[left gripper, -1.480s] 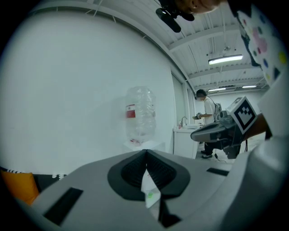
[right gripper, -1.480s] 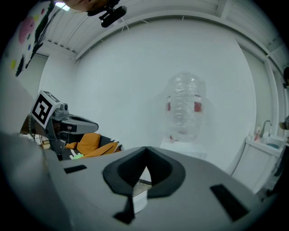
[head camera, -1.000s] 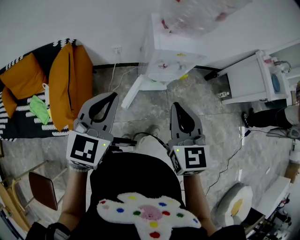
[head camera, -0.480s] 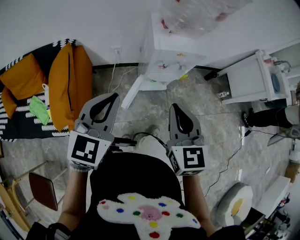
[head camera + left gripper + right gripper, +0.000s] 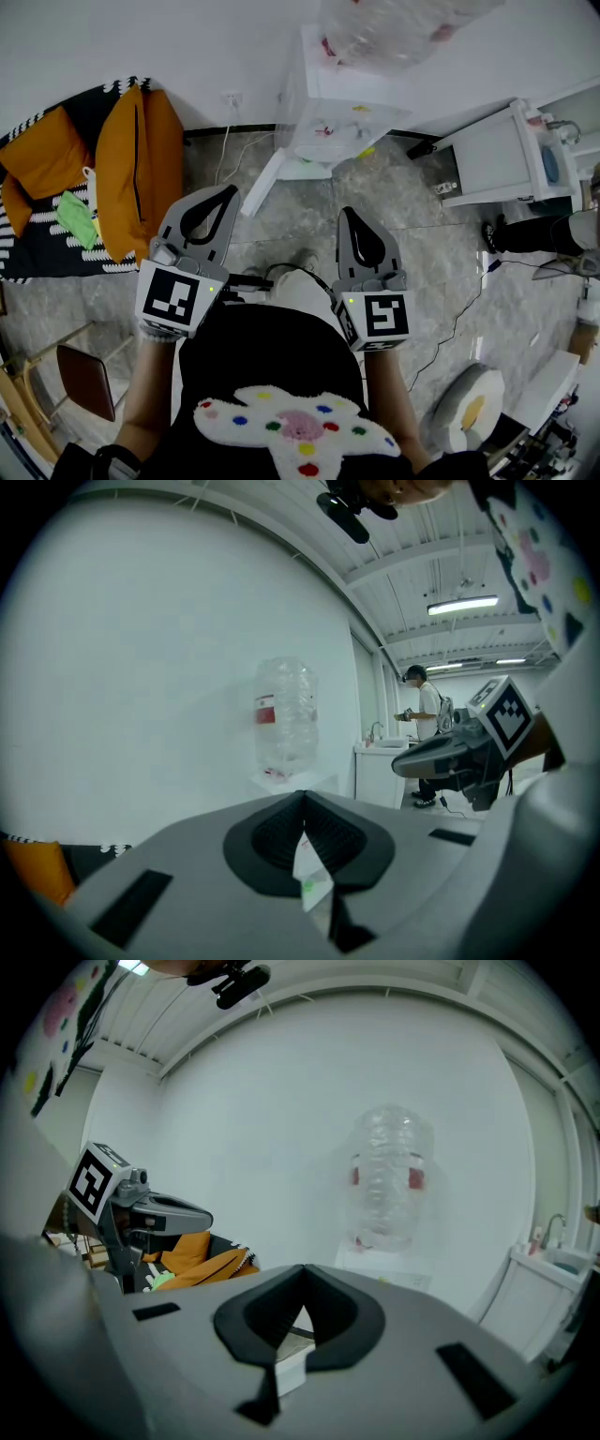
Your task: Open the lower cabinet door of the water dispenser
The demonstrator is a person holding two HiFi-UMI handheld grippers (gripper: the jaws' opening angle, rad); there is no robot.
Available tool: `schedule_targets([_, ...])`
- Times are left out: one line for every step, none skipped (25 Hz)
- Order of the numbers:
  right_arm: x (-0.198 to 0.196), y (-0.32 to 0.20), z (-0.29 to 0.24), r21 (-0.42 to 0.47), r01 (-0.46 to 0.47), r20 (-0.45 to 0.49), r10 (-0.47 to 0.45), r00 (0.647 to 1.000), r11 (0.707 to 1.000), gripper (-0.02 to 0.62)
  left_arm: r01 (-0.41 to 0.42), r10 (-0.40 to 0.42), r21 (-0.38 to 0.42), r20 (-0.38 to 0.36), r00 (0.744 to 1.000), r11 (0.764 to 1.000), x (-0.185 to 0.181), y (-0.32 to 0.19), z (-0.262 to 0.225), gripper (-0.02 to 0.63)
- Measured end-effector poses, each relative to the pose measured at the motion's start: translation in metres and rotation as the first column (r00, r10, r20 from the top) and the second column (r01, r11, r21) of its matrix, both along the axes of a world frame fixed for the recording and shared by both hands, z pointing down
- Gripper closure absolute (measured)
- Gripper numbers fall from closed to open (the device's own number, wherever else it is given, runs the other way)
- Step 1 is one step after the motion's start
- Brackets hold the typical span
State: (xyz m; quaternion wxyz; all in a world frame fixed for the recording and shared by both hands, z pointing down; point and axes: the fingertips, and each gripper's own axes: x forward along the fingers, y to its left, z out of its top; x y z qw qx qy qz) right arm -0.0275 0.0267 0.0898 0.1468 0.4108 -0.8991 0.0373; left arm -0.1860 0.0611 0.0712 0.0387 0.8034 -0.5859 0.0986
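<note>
Nothing is shifting between the earlier frames and this one – both hands are holding exactly where they were. Nearest the camera, the person's dark top with its white flower patch (image 5: 298, 431) is filling the bottom of the head view. Just beyond it, the left gripper (image 5: 223, 194) and the right gripper (image 5: 351, 217) are hovering side by side over the grey marbled floor (image 5: 422, 262), apart from each other and both pointing toward the far wall. Each gripper view is showing its own jaws pressed together, with nothing pinched between them.

Farther on, the water dispenser (image 5: 328, 112) is standing against the white far wall, slightly left of the right gripper's line and well apart from both grippers. A clear bottle (image 5: 394, 28) is sitting upside down on top of it. A white panel (image 5: 262, 185) is slanting out from the left side of the dispenser's base across the floor (it is looking like the lower cabinet door swung outward, though I cannot tell for sure).

To the far left, orange cushions (image 5: 141, 169) are leaning near the wall – and to the far right a white cabinet (image 5: 497, 164) is standing.
</note>
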Motion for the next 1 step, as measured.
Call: schedule_targets([-0.0003,-0.0005,-0.0002,0.000,-0.001,0.000,0.001,1.000,1.000,0.592,-0.001,0.001,-0.001,0.000,1.000,1.000,0.0002,-0.0005,0.0006,0.594])
